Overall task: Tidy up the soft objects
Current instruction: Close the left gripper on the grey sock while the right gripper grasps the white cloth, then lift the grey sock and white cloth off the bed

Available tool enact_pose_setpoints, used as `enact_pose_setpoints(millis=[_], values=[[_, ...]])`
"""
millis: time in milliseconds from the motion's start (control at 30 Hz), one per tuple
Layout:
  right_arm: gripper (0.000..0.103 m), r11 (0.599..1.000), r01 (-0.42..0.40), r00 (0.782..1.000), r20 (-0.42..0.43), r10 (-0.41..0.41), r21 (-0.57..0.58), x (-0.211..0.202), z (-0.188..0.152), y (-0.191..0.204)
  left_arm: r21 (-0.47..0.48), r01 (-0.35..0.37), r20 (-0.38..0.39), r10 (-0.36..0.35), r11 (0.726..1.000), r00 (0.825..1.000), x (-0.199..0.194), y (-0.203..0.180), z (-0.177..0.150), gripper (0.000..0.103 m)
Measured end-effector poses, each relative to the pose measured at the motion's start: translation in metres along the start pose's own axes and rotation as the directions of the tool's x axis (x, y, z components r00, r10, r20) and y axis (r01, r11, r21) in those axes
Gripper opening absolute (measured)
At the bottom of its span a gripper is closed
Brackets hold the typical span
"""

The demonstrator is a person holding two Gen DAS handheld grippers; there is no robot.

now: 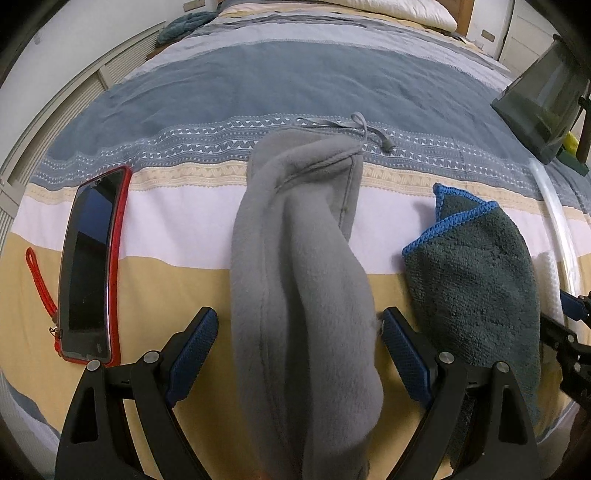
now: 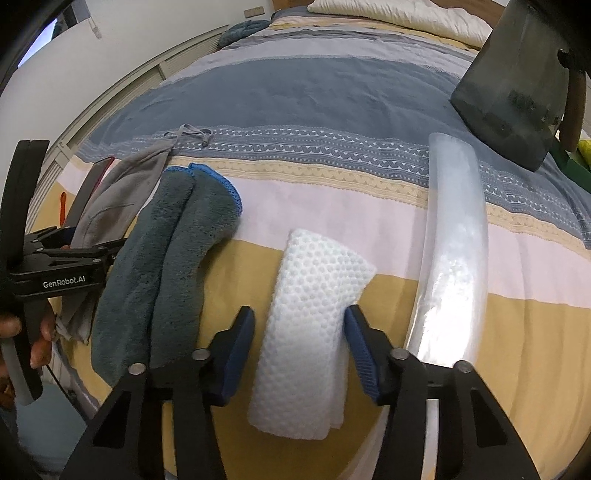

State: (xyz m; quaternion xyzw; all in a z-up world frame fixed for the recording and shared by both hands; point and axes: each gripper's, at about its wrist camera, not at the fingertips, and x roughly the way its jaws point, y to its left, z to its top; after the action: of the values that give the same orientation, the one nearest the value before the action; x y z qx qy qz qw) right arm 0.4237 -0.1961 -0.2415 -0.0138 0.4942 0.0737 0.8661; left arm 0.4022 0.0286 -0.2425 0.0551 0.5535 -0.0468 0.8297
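A grey fleece pouch point(image 1: 295, 266) with a drawstring lies lengthwise on the striped bed cover point(image 1: 258, 85). My left gripper point(image 1: 297, 325) is open, its jaws on either side of the pouch. A dark teal towel with blue trim point(image 1: 476, 266) lies to the pouch's right; it also shows in the right wrist view point(image 2: 166, 266). A white dimpled cloth point(image 2: 310, 317), folded, lies between the jaws of my open right gripper point(image 2: 301, 321). The pouch point(image 2: 114, 195) and the left gripper's body point(image 2: 55, 258) show at the left of the right wrist view.
A phone in a red case point(image 1: 92, 266) with a red strap lies left of the pouch. A clear plastic tube point(image 2: 454, 243) lies right of the white cloth. A dark bin point(image 2: 513, 85) stands at the far right. A pillow point(image 1: 399, 11) lies at the bed's head.
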Motion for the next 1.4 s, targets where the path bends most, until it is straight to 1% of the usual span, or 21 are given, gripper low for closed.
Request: enact_pose_setpoints(millis=[100, 167, 333, 467, 600, 633, 667, 700, 767, 867, 967, 1067, 1167, 1400], values=[[0.032, 1.0, 0.012, 1.0, 0.002, -0.012, -0.005, 0.0, 0.0, -0.001, 0.004, -0.002, 0.0, 0.002, 1.0, 1.0, 0.001, 0.0, 0.001, 0.085], [0.028, 1.0, 0.018, 1.0, 0.005, -0.018, -0.01, -0.001, -0.001, -0.003, 0.01, -0.004, 0.001, 0.004, 1.0, 1.0, 0.001, -0.001, 0.001, 0.082], [0.022, 1.0, 0.018, 1.0, 0.016, -0.018, -0.006, -0.004, -0.003, -0.005, 0.011, -0.006, 0.003, 0.006, 1.0, 1.0, 0.001, -0.001, 0.001, 0.079], [0.016, 1.0, -0.005, 0.999, 0.033, 0.005, 0.012, -0.008, -0.004, -0.012, 0.018, -0.011, 0.003, 0.011, 1.0, 1.0, 0.001, -0.002, 0.002, 0.078], [0.013, 1.0, -0.021, 0.999, 0.042, 0.021, 0.017, -0.011, -0.005, -0.016, 0.016, -0.013, 0.008, 0.013, 1.0, 1.0, 0.001, -0.003, 0.003, 0.075], [0.013, 1.0, -0.023, 0.999, 0.04, 0.023, 0.012, -0.011, -0.005, -0.016, 0.014, -0.012, 0.009, 0.012, 1.0, 1.0, 0.001, -0.003, 0.003, 0.072], [0.012, 1.0, -0.023, 0.999, 0.039, 0.023, 0.009, -0.011, -0.005, -0.016, 0.014, -0.009, 0.01, 0.009, 1.0, 1.0, 0.002, -0.003, 0.004, 0.065], [0.012, 1.0, -0.022, 0.999, 0.036, 0.022, 0.006, -0.011, -0.004, -0.016, 0.017, -0.008, 0.013, 0.008, 1.0, 1.0, 0.001, -0.003, 0.004, 0.061], [0.011, 1.0, -0.022, 0.999, 0.037, 0.022, 0.001, -0.011, -0.003, -0.014, 0.032, -0.012, 0.018, 0.011, 0.999, 1.0, 0.0, -0.004, 0.006, 0.048], [0.011, 1.0, -0.022, 0.999, 0.042, 0.022, 0.004, -0.013, -0.002, -0.014, 0.043, -0.019, 0.023, 0.018, 0.999, 1.0, -0.002, -0.005, 0.008, 0.036], [0.011, 1.0, -0.02, 0.999, 0.044, 0.02, 0.004, -0.014, -0.002, -0.012, 0.038, -0.018, 0.024, 0.017, 0.999, 1.0, -0.004, -0.003, 0.011, 0.028], [0.011, 1.0, -0.019, 0.999, 0.049, 0.019, 0.004, -0.018, -0.001, -0.011, 0.038, -0.021, 0.028, 0.02, 0.999, 0.999, -0.005, -0.003, 0.011, 0.023], [0.011, 1.0, -0.019, 0.998, 0.062, 0.019, 0.01, -0.025, 0.0, -0.011, 0.027, -0.018, 0.031, 0.017, 0.999, 0.999, -0.008, -0.004, 0.013, 0.02], [0.011, 0.999, -0.027, 0.995, 0.093, 0.024, 0.023, -0.041, 0.001, -0.011, 0.001, -0.016, 0.049, 0.016, 1.0, 0.999, -0.022, 0.002, 0.014, 0.019]])
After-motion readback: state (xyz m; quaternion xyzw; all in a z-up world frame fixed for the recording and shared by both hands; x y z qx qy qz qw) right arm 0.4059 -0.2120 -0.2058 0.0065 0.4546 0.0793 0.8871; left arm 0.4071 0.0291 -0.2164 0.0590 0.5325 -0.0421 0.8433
